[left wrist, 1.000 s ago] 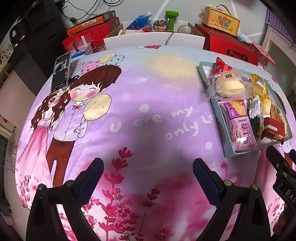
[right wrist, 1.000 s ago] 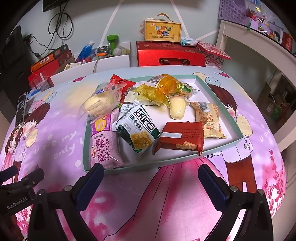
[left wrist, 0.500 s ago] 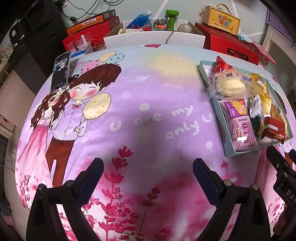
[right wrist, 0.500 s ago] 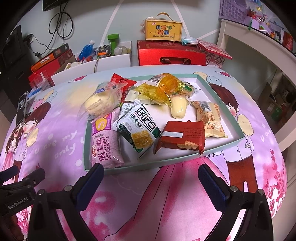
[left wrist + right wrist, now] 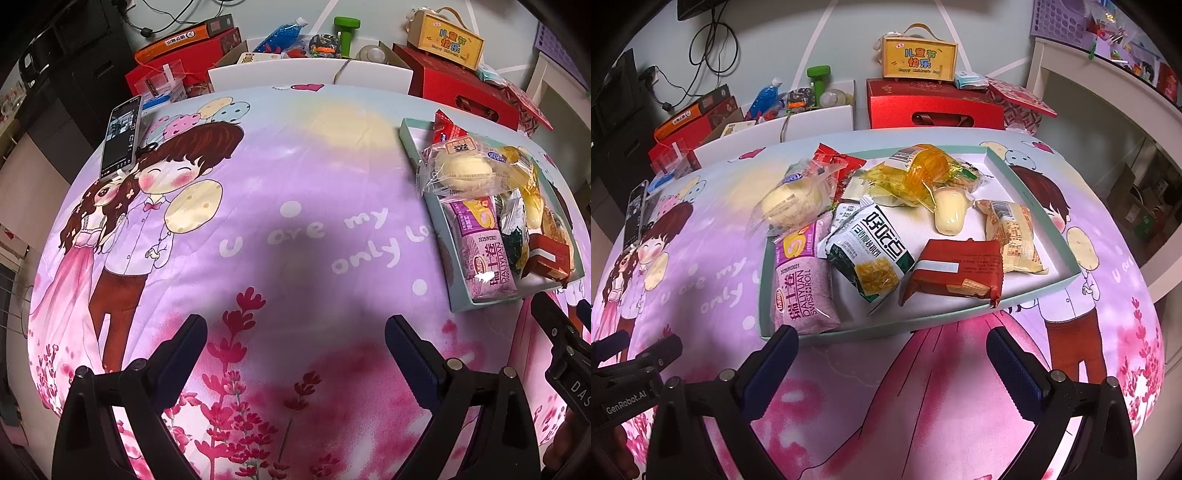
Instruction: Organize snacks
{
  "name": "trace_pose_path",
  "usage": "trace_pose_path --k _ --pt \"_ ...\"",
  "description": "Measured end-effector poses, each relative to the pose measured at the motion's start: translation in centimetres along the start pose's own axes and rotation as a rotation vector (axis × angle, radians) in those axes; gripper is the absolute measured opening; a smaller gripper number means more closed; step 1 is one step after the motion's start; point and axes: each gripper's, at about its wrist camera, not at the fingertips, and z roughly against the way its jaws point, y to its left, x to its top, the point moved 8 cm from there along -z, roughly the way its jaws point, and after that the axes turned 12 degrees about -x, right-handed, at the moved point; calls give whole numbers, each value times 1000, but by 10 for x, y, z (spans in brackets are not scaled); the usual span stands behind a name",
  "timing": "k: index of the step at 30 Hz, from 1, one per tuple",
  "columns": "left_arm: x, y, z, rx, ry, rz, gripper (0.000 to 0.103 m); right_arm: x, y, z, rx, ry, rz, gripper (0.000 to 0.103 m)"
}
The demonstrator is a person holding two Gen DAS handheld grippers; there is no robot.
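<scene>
A pale green tray (image 5: 1038, 188) on the cartoon-print cloth holds several snack packs: a purple Swiss roll pack (image 5: 803, 280), a white and green pack (image 5: 873, 251), a red wafer pack (image 5: 956, 269), a beige pack (image 5: 1015, 236), a bun in clear wrap (image 5: 792, 201) over the tray's far left rim, and yellow jelly packs (image 5: 923, 173). My right gripper (image 5: 890, 349) is open, just short of the tray's near rim, nothing between its fingers. My left gripper (image 5: 295, 338) is open over bare cloth, left of the tray (image 5: 437, 218).
A phone (image 5: 122, 136) lies at the cloth's far left edge. Behind the table stand red gift boxes (image 5: 934, 107), a yellow carry box (image 5: 918, 57), a green dumbbell (image 5: 818, 75) and bottles. A white shelf (image 5: 1108, 77) is at the right.
</scene>
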Motion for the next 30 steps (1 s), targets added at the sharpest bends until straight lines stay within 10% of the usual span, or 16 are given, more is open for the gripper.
trace_pose_path --k 30 --pt "0 1 0 2 2 2 97 4 -1 9 39 -53 -21 103"
